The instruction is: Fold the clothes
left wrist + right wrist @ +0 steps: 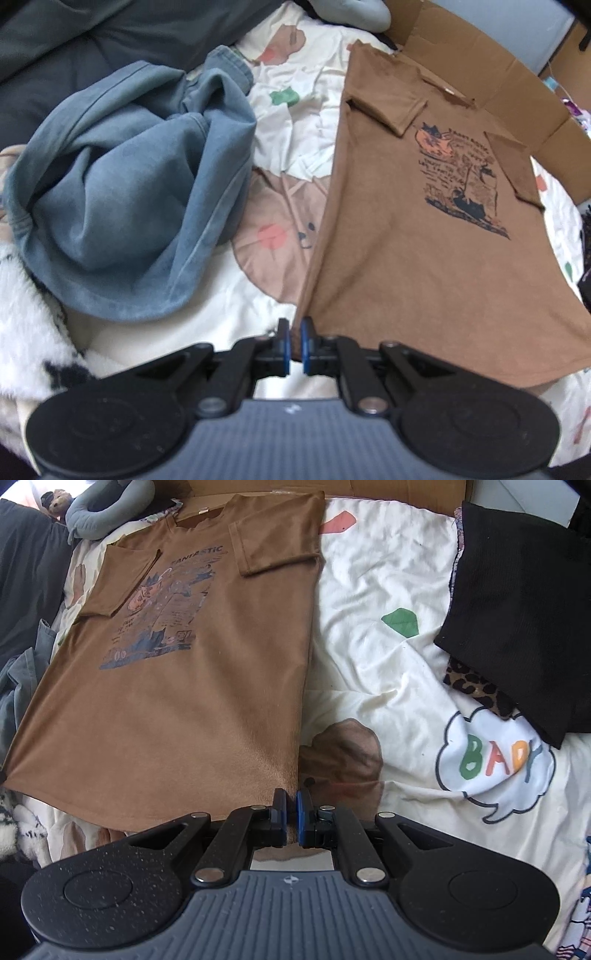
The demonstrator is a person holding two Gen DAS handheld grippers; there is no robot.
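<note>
A bed covered by a cream cartoon-print sheet (369, 590) fills both views, and a flattened cardboard box (480, 55) lies along its far edge. Spread on the sheet is the brown T-shirt (406, 258), the largest garment: printed side up, both sleeves folded inward over the chest, collar toward the cardboard and hem toward the cameras. To its left in the left wrist view lies a crumpled blue-grey sweatshirt (122, 192), apart from the shirt with a strip of sheet between them. To the shirt's right in the right wrist view sits a folded black garment (524, 609), resting on a leopard-print piece (476, 690), well clear of the shirt. A grey neck pillow (107, 509) lies near the collar end. The left tool (294, 345) has its blue pads drawn almost together on the shirt's near left hem corner, which is pulled up taut from the bed. The right tool (291, 818) is likewise pinched narrow on the near right hem corner, the cloth running up from the bed into its pads.
</note>
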